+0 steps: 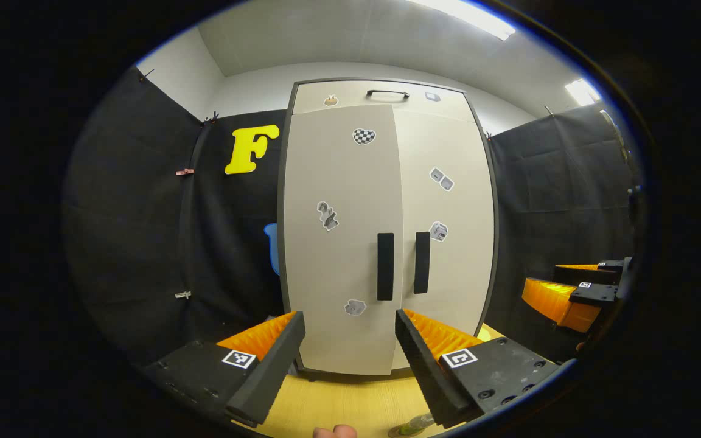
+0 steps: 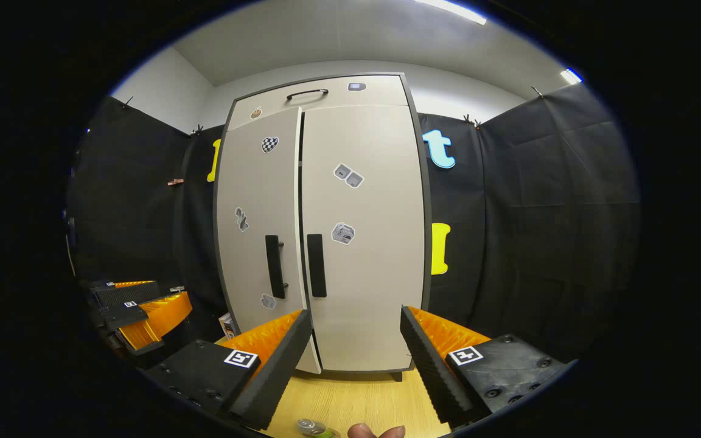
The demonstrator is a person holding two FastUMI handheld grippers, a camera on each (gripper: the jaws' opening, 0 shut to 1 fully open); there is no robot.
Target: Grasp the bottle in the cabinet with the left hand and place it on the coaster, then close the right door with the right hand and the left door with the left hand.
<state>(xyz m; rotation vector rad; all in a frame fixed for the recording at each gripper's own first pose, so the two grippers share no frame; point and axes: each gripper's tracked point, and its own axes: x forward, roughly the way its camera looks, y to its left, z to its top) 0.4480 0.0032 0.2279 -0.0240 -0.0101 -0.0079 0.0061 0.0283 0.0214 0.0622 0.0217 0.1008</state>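
The pale cabinet point(image 1: 387, 201) stands on the wooden table point(image 1: 338, 401). Its right door point(image 2: 366, 243) sits flush. The left door point(image 2: 256, 231) stands slightly ajar, its edge proud of the right one. Two dark handles point(image 1: 385, 266) flank the seam. The bottle point(image 1: 414, 426) shows at the bottom edge, in front of the cabinet, on a round coaster point(image 1: 394, 432); its top point(image 2: 314, 429) also shows in the right gripper view. My left gripper point(image 1: 348, 316) is open and holds nothing, facing the left door. My right gripper point(image 2: 356, 313) is open too, facing the right door.
Black cloth walls close in on both sides of the cabinet. A top drawer with a handle point(image 1: 387, 93) sits above the doors. Fingertips of a hand point(image 1: 335, 432) peek in at the bottom edge. The other gripper point(image 1: 569, 292) hovers to the right of the cabinet.
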